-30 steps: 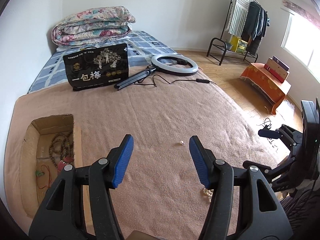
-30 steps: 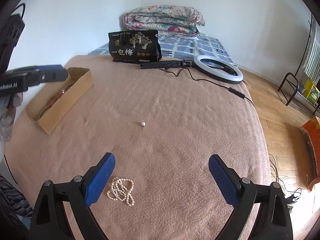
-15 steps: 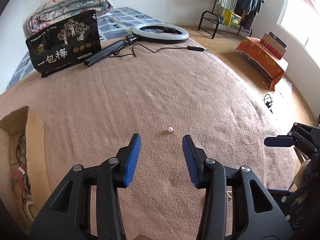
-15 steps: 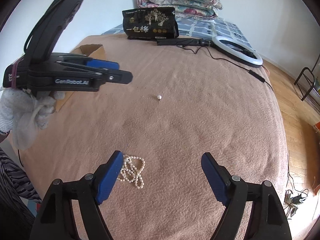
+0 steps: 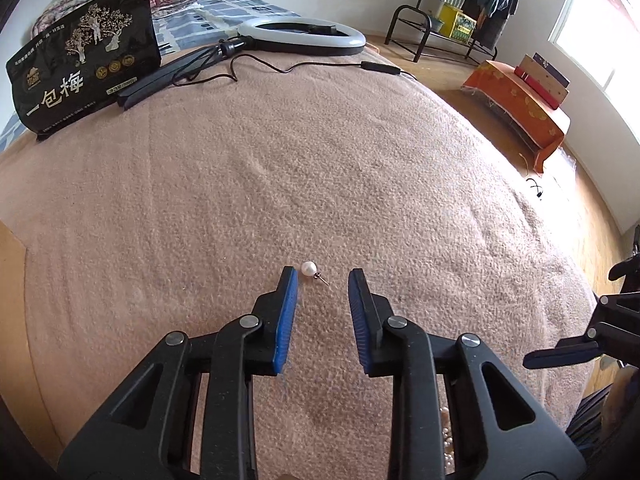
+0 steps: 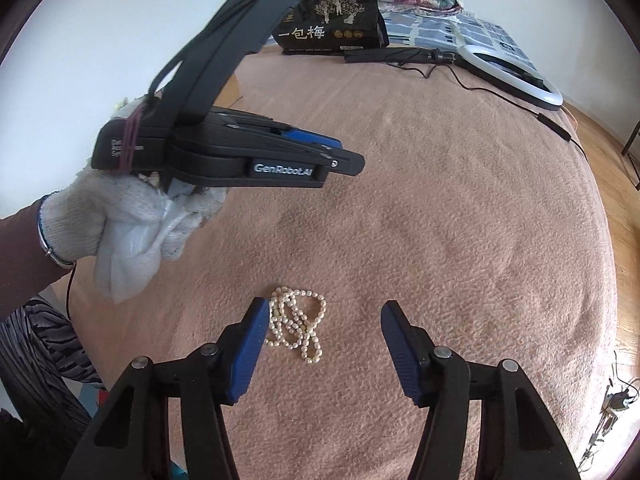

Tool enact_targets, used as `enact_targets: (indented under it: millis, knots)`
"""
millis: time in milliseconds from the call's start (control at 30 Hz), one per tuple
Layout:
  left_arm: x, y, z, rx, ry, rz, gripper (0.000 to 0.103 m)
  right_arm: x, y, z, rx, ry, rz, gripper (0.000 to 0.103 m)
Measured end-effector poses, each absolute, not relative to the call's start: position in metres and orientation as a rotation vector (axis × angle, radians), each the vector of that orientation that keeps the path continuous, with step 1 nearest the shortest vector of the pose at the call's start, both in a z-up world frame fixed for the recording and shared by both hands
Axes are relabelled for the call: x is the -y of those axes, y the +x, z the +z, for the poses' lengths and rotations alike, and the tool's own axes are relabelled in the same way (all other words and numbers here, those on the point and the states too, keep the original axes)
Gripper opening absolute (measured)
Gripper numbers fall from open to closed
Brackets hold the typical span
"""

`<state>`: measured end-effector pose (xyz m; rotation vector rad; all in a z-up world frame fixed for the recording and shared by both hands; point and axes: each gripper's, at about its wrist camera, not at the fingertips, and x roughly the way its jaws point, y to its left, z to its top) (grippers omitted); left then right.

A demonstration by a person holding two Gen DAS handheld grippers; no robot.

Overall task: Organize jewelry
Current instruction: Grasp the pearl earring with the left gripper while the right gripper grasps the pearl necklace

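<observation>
Pink blanket [image 5: 360,168] covers the bed that carries everything. From the left wrist, the left gripper [image 5: 322,280] has dropped much nearer the blanket than a second ago, and its jaws are closing, narrow now, around a pearl stud earring [image 5: 309,269] lying at mid-blanket just past the fingertips, not yet touched; a pickup looks imminent. From the right wrist, the right gripper [image 6: 324,314] has tipped down over the pearl necklace [image 6: 298,328], heaped toward the blanket's near edge; its jaws are closing, half open, the left pad beside the beads, nothing gripped. Only this view shows the gloved hand [image 6: 120,220]; only the left shows the earring.
</observation>
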<state>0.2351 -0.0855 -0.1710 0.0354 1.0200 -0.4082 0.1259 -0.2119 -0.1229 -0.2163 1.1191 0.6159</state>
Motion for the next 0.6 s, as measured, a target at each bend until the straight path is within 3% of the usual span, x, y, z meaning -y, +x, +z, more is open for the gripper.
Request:
enact_targets:
  millis: [600]
  knots:
    - [0.084,0.247,-0.189,-1.02,0.05,-0.402,0.011,0.183,0.116,-0.158,-1.163,-0.355,0.714,0.061]
